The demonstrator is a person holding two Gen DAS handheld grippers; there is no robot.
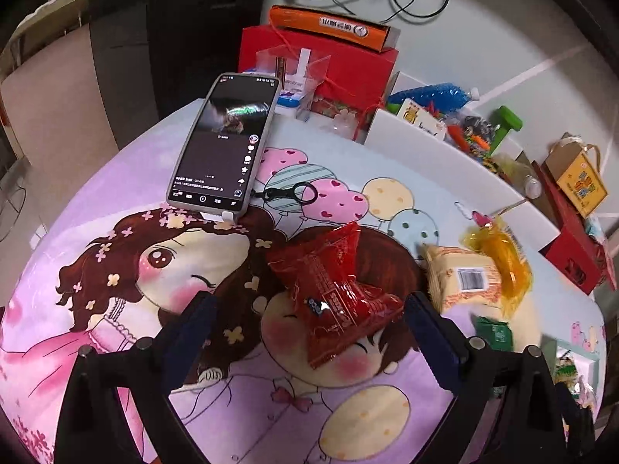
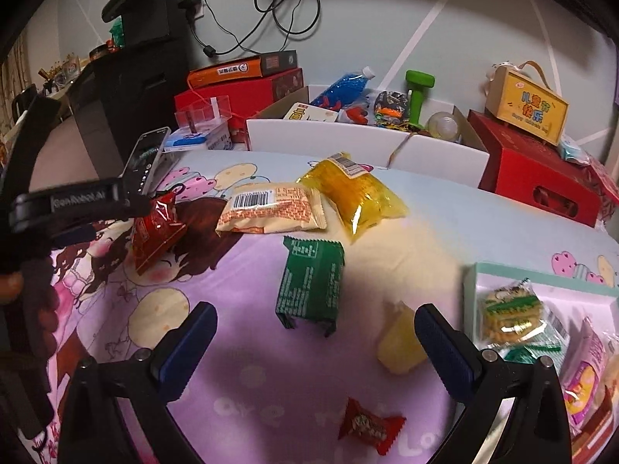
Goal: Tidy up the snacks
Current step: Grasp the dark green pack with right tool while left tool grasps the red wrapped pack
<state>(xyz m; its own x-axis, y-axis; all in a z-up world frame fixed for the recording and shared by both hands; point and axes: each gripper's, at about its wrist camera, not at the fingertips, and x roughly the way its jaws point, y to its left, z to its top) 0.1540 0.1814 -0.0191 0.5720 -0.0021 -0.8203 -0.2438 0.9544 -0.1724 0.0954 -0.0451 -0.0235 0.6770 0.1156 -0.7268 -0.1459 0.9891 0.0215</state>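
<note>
A red snack packet [image 1: 332, 294] lies on the cartoon tablecloth [image 1: 116, 201] between the fingers of my left gripper [image 1: 309, 301], which is open, and sits closer to the right finger. A beige packet [image 1: 464, 278] and a yellow packet [image 1: 503, 259] lie to its right. My right gripper [image 2: 315, 311] is open over the cloth, just behind a green packet [image 2: 309, 282]. A pale yellow sweet [image 2: 398, 344] rests by its right finger, and a red candy [image 2: 367, 425] lies below. A teal-rimmed tray [image 2: 541, 274] at the right holds a biscuit packet [image 2: 510, 309] and a pink packet [image 2: 584, 379].
A phone [image 1: 224, 143] with a lit screen leans at the back left, with a black key ring [image 1: 298, 193] beside it. A white box of toys [image 2: 367, 139] and red gift boxes [image 2: 534, 178] line the back edge. A person's hand [image 2: 11, 286] shows at the left.
</note>
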